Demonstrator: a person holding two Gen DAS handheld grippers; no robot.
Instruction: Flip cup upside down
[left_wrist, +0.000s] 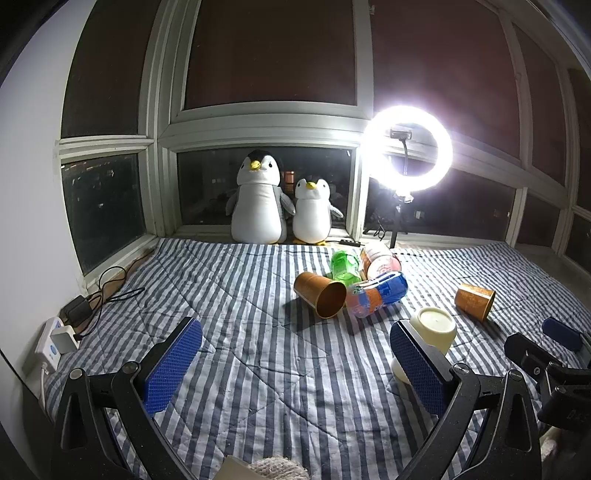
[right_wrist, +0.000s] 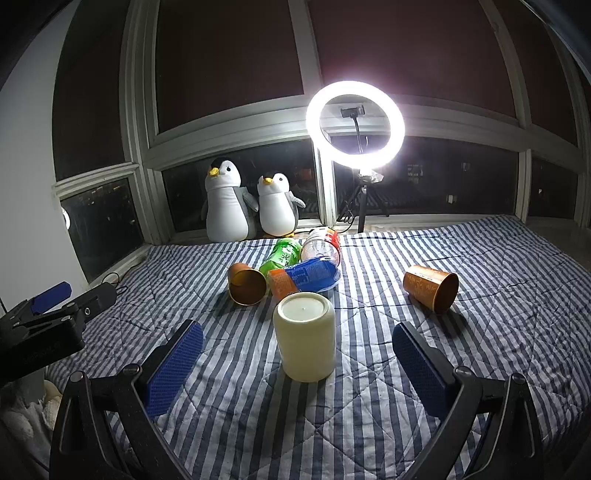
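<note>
The cream cup (right_wrist: 305, 336) stands base-up, long axis vertical, between and just ahead of the gaping, empty right claw (right_wrist: 297, 356). Left claw (left_wrist: 295, 356) likewise spread. Striped bedspread (right_wrist: 480, 251); dark window (right_wrist: 236, 77) beyond.

Both wrist cams sit low over the bed (left_wrist: 258, 332), facing the window (right_wrist: 236, 173). Right cam is close on the cup (right_wrist: 304, 341), centre frame; left cam sits further left, cup (left_wrist: 436, 328) at right. Shared: cup, bottles, penguins, ring light.
</note>
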